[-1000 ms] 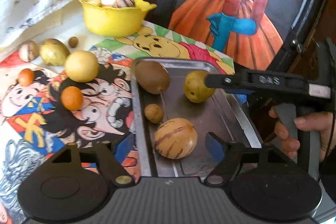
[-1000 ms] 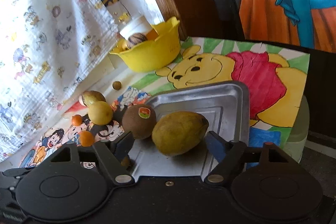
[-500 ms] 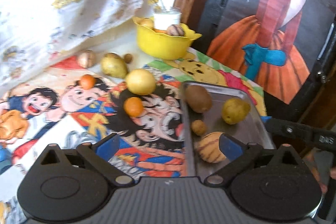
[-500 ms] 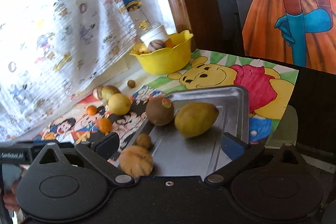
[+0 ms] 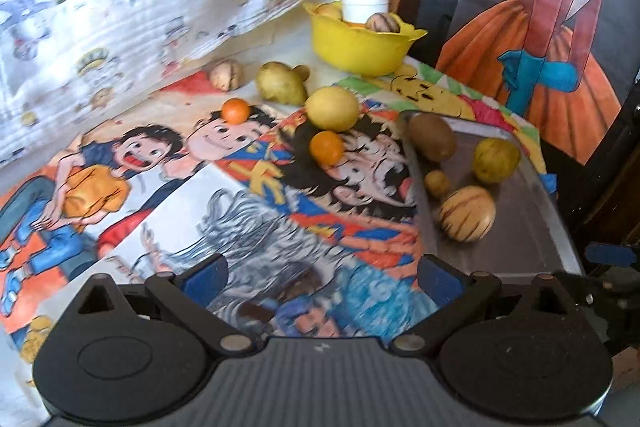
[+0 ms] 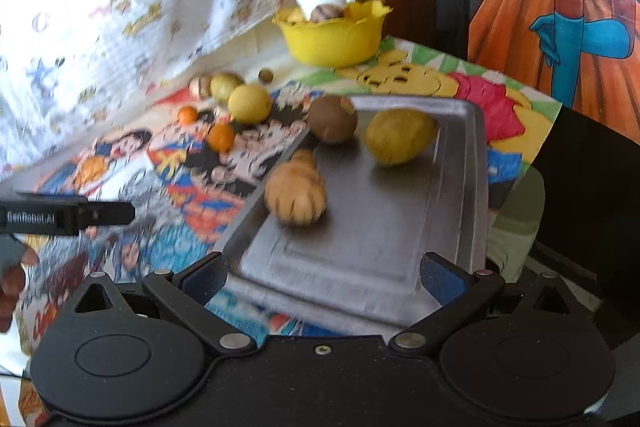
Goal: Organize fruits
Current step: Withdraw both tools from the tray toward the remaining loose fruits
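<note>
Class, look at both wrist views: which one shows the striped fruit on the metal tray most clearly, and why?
The left wrist view: the striped fruit is sharp there, with its dark stripes distinct, lying on the metal tray. The right wrist view shows it larger and nearer the middle, but motion blur smears its outline and stripes.

The left gripper (image 6: 68, 215) bears the white lettering "GenRobot.AI".

Cartoon-covered table (image 5: 168, 211), metal tray (image 5: 532, 187), fruits

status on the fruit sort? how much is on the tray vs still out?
Done: four fruits sit on the metal tray, including the striped melon. In hand: nothing; left claw and right claw are open. Left: round yellow fruit, two oranges and others on the mat.
</note>
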